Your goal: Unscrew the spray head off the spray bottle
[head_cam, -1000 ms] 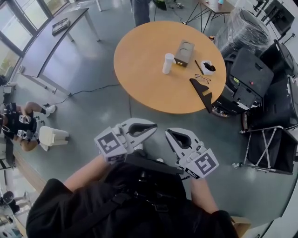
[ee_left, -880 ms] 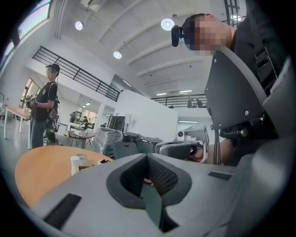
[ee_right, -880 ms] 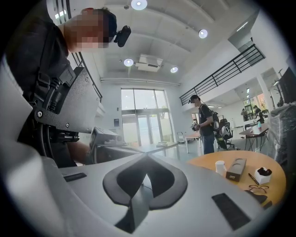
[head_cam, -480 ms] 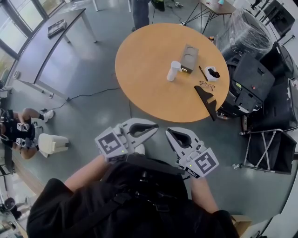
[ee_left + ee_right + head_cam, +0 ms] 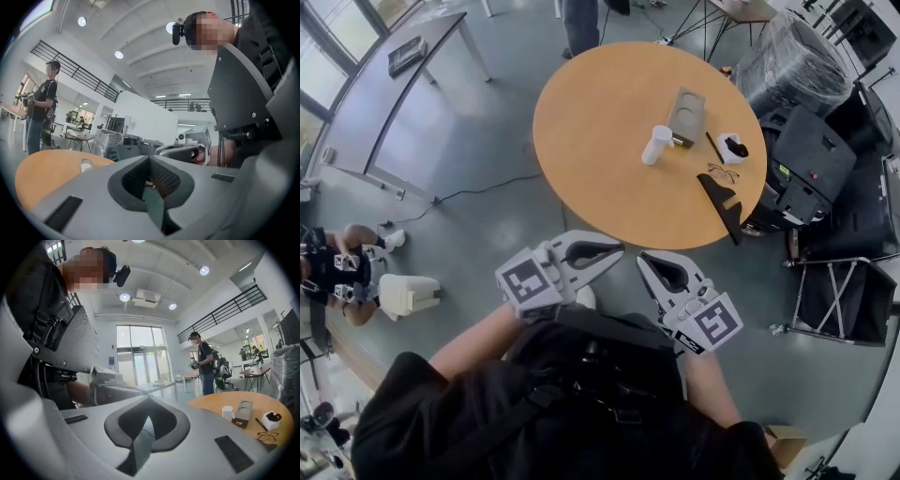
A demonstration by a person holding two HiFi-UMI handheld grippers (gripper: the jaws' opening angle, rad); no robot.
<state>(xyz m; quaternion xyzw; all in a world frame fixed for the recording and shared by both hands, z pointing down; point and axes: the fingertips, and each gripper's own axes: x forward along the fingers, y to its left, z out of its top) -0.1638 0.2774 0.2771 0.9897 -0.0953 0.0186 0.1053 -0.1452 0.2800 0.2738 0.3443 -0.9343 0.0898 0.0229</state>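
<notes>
Plainly, both the left gripper (image 5: 616,251) and the right gripper (image 5: 644,262) were clamped shut on nothing, while the upright spray bottle (image 5: 656,144) stood well ahead on the round table (image 5: 591,122), seemingly slightly nearer the right.

Setting: large open-plan hall, part office, part lab.

- Polished grey floor (image 5: 487,178), high white ceiling with recessed round lights (image 5: 124,297).
- Upper gallery with a dark railing (image 5: 225,310) along the walls; tall glazed entrance (image 5: 140,357) at the far end.
- Furniture: round wooden table (image 5: 600,122), long grey table (image 5: 384,103), further desks (image 5: 255,371) toward the back.
- Black equipment cases (image 5: 811,155) and a plastic-wrapped bundle (image 5: 792,61) stacked beside the round table.
- Another person (image 5: 204,364) stands in the hall wearing a backpack and holding a handheld device.
</notes>
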